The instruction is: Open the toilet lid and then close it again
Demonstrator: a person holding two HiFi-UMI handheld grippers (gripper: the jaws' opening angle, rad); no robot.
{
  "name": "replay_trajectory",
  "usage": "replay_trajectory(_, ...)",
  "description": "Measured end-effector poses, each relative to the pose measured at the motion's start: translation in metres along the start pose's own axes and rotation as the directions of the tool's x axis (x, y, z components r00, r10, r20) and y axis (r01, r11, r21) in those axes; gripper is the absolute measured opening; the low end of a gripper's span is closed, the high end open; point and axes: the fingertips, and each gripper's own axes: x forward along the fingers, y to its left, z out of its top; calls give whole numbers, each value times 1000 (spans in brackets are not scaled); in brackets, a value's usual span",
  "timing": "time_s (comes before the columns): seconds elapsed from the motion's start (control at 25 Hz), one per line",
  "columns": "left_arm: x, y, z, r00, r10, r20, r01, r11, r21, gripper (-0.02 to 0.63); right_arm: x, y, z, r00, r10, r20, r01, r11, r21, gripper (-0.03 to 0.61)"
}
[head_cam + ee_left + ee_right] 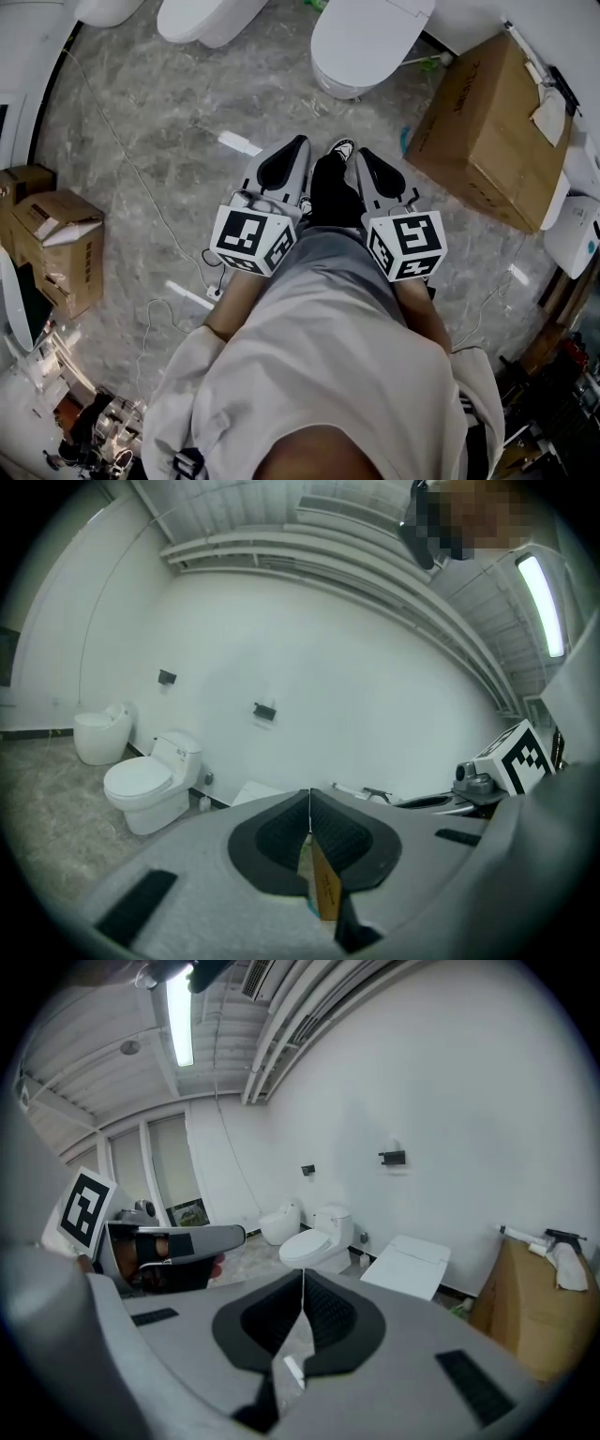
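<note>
A white toilet (366,42) with its lid down stands ahead of me on the grey marble floor. In the right gripper view its flat lid (408,1265) shows just right of the jaws, and in the left gripper view a corner of the lid (255,794) shows just left of them. My left gripper (302,141) and right gripper (361,152) are held side by side above the person's shoe, well short of the toilet. Both are shut with nothing between the jaws, as seen on the left gripper (309,803) and the right gripper (303,1279).
Two more white toilets (206,19) (108,9) line the wall to the left. A large cardboard box (487,131) stands right of the near toilet. Smaller boxes (56,244) sit at the left. Thin cables (150,206) and white strips (239,143) lie on the floor.
</note>
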Motion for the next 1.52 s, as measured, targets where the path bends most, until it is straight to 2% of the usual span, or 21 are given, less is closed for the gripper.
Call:
replay_trajectory(0.24,60,20,28,997,-58,-43,60,997,46,9,49,-35,29,999,-28,26,26,998,64,11)
replay_trajectory(0.56,160,33,63,995,-81,-64,85,995,58,9,89,-119,73,996,-73,46,69,993,99,11)
replay_trajectory(0.84,236,27,73,988,-103,-111,112,991,72,9,109,-187,88,995,-89,50,80,986,145,11)
replay_trajectory(1.12,285,32,80,982,-93,-162,109,990,93,9,129,-227,99,994,-75,84,53,969,241,11)
replay_trajectory(1.52,329,34,69,961,-158,-228,178,981,70,9,140,-259,91,984,-167,62,141,942,304,11)
